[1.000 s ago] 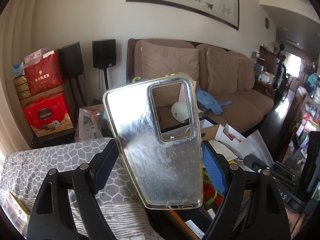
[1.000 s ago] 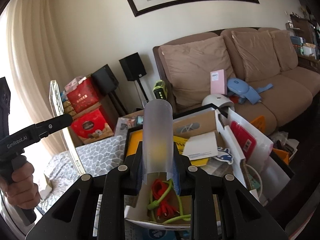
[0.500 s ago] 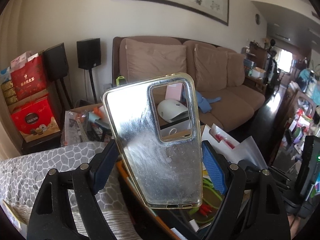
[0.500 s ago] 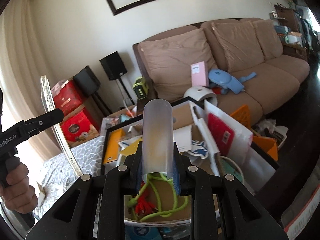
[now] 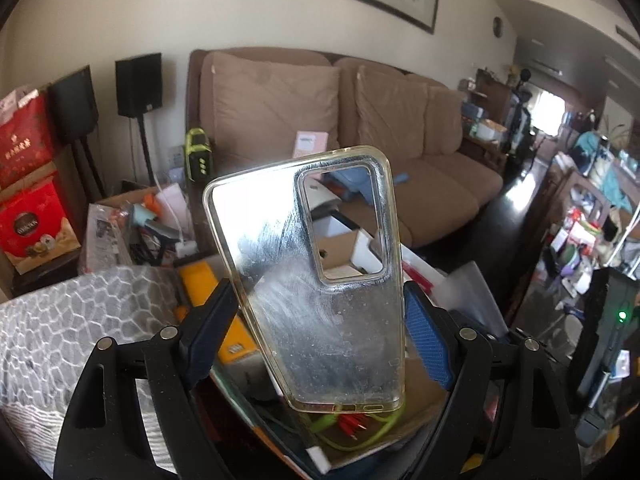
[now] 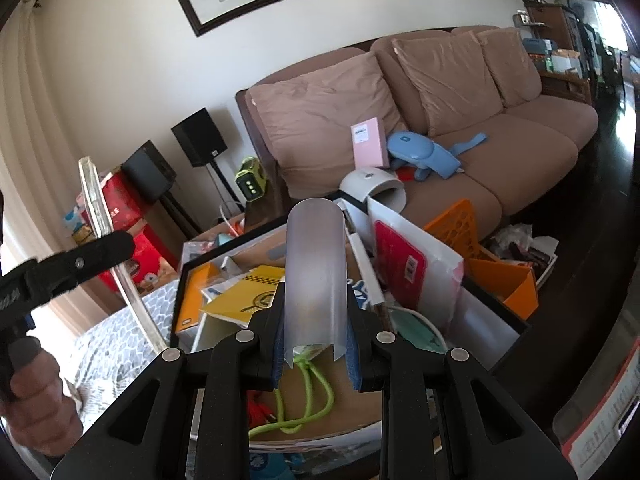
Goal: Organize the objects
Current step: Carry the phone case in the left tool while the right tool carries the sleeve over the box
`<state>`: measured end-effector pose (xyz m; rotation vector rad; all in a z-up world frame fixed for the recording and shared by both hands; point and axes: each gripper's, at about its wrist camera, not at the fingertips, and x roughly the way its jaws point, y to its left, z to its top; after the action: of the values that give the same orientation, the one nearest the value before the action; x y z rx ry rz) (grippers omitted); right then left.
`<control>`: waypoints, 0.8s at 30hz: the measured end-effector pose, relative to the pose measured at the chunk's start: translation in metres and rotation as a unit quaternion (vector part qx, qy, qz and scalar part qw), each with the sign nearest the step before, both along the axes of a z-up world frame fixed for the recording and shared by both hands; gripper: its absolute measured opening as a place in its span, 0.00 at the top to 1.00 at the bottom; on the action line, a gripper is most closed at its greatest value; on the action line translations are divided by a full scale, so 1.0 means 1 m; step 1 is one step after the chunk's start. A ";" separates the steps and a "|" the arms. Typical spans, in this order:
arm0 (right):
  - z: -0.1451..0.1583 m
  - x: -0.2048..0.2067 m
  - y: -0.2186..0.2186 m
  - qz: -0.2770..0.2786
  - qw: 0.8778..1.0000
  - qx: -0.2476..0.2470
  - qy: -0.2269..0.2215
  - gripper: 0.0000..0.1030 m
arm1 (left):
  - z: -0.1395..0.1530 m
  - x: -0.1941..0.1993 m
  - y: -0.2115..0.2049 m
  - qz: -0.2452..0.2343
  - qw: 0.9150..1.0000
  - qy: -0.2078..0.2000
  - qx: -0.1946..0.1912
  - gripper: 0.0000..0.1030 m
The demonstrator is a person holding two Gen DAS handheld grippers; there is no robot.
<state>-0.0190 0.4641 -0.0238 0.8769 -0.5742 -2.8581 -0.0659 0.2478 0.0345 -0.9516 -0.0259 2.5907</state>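
Observation:
My left gripper [image 5: 318,312] is shut on a clear, scuffed phone case [image 5: 280,248] with a yellowed rim, gripped by its long edges and standing upright. The right wrist view shows that same case [image 6: 94,200] edge-on at the left, with a person's hand [image 6: 36,404] on the handle. My right gripper [image 6: 315,332] is shut on a frosted, translucent tube-shaped piece [image 6: 315,256] that rises above the pads. Both grippers hang over a cluttered black-rimmed box [image 6: 182,280].
The box holds a green cable with red plugs [image 6: 310,392], a yellow booklet [image 6: 248,292], cardboard and white folders [image 6: 416,264]. A grey patterned cloth [image 5: 80,320] lies at the left. Behind stand a brown sofa [image 6: 460,128], black speakers [image 5: 138,84] and red gift boxes [image 5: 32,220].
Both grippers have swung across toward the cluttered box and dipped a little, so the room slides left in the left wrist view. Both grips are unchanged.

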 end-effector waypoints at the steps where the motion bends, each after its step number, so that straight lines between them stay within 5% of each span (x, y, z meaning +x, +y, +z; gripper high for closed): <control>1: 0.000 -0.001 0.000 -0.001 1.000 0.001 -0.001 0.77 | -0.003 0.000 0.004 -0.005 1.000 -0.006 0.000 0.22; 11: -0.003 -0.002 -0.001 0.006 1.000 0.001 -0.006 0.77 | -0.042 -0.007 0.030 -0.034 0.996 -0.077 -0.008 0.22; 24: -0.007 -0.004 0.005 -0.003 1.000 -0.002 -0.015 0.77 | -0.056 -0.012 0.051 -0.037 0.995 -0.080 -0.041 0.22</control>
<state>-0.0226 0.4687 -0.0304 0.9193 -0.5865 -2.8534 -0.0774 0.2985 -0.0217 -1.1661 0.0715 2.4585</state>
